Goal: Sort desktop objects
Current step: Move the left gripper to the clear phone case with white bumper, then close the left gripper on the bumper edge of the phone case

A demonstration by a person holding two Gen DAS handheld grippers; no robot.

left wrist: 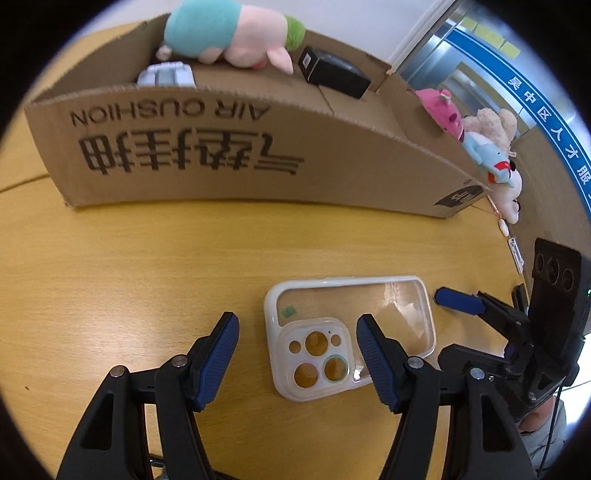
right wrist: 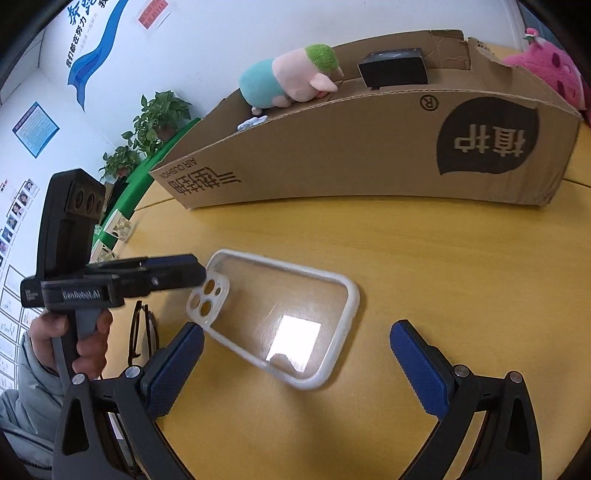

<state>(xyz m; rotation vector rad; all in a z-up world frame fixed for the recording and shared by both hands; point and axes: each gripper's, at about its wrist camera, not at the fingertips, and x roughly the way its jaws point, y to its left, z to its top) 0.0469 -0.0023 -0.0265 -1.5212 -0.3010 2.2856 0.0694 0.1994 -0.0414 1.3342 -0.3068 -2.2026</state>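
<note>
L gripper [left wrist: 297, 343] jaws released, straddling clear phone case [left wrist: 347, 332] flat on worktop [left wrist: 147, 266] for pickup | R gripper [right wrist: 295, 363] released, flanking | box [left wrist: 258, 147] likely dest.

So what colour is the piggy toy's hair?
Green; the pig plush has a fuzzy green tuft, clearest in the right wrist view.

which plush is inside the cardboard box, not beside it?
The pig plush with the teal shirt and green hat, lying on its side in the cardboard box. The pink plush and the other plushes sit outside the box's end.
</note>
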